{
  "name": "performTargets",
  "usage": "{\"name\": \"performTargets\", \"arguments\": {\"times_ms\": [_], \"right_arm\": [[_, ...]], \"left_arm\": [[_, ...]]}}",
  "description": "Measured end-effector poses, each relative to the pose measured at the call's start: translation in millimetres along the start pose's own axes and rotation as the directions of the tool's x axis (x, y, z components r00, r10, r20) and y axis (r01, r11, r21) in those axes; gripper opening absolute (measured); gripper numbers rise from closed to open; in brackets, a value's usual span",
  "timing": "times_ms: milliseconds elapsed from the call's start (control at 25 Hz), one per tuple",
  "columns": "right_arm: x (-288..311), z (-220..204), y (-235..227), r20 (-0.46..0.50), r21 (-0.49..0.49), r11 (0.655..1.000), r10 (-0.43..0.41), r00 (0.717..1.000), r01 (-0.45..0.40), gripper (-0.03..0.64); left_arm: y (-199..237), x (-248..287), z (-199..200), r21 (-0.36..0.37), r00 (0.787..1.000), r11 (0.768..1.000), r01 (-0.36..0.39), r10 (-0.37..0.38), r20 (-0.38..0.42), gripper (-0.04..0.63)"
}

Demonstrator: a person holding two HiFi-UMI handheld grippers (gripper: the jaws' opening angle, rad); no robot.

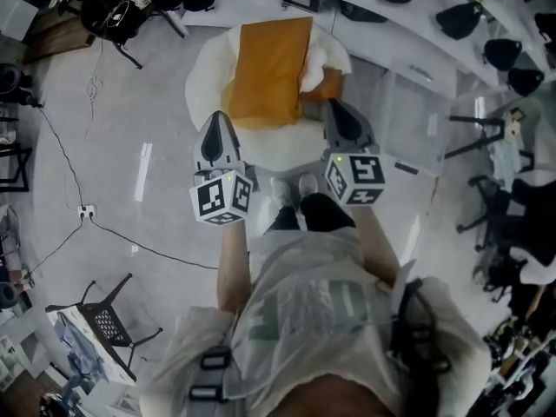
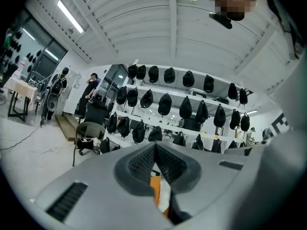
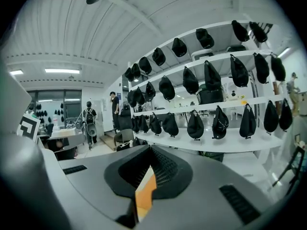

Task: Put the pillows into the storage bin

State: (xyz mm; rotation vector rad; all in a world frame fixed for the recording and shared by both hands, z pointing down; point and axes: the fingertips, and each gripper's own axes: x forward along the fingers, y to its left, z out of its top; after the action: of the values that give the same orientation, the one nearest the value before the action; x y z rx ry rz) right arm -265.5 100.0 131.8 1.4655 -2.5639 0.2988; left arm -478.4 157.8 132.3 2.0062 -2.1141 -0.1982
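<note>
Floor point(image 1: 130, 102): one orange pillow point(image 1: 269, 68), one white pillow point(image 1: 207, 81)

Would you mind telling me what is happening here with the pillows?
A person holds a flat orange fabric pillow that lies on a larger soft white pillow, gripping the near edge with both tools. The left gripper and the right gripper are each shut with orange fabric pinched between the jaws; the left one shows white fabric there too. A clear plastic storage bin stands on the floor to the right, and neither pillow is in it yet.
</note>
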Motion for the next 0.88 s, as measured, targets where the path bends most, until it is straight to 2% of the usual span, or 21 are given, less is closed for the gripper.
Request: {"name": "performTargets", "arguments": {"times_ms": [200,560,760,800,840,880], "right_arm": [[32.3,6.3,9.9,0.006,-0.012,0.999,0.030,1.000,-0.030,0.009],[55.9,19.1,-13.0,0.037,0.020,0.995,0.096,0.995,-0.097,0.009],[72.8,21.3,-28.4,0.044,0.043,0.989,0.139,0.989,-0.140,0.012],[76.5,21.2,-29.1,0.038,0.050,0.988,0.145,0.989,-0.147,0.028],[79.5,18.8,-28.1,0.025,0.060,0.987,0.147,0.989,-0.148,0.105],[83.0,15.3,-27.0,0.008,0.070,0.988,0.140,0.990,-0.140,0.181]], "left_arm": [[14.8,21.4,0.5,0.008,1.000,1.000,-0.005,0.005,-0.005,0.008],[-3.6,46.5,11.6,0.019,0.998,0.999,-0.049,0.048,0.032,0.008],[-18.2,72.1,16.4,0.015,0.999,1.000,-0.012,0.011,0.044,0.009],[-19.4,77.2,16.9,0.009,0.999,1.000,0.007,-0.007,0.041,0.011],[-18.3,80.9,15.7,-0.004,0.999,1.000,0.027,-0.026,0.032,0.022],[-15.3,85.2,13.0,-0.025,0.999,0.999,0.047,-0.046,0.018,0.099]]}}
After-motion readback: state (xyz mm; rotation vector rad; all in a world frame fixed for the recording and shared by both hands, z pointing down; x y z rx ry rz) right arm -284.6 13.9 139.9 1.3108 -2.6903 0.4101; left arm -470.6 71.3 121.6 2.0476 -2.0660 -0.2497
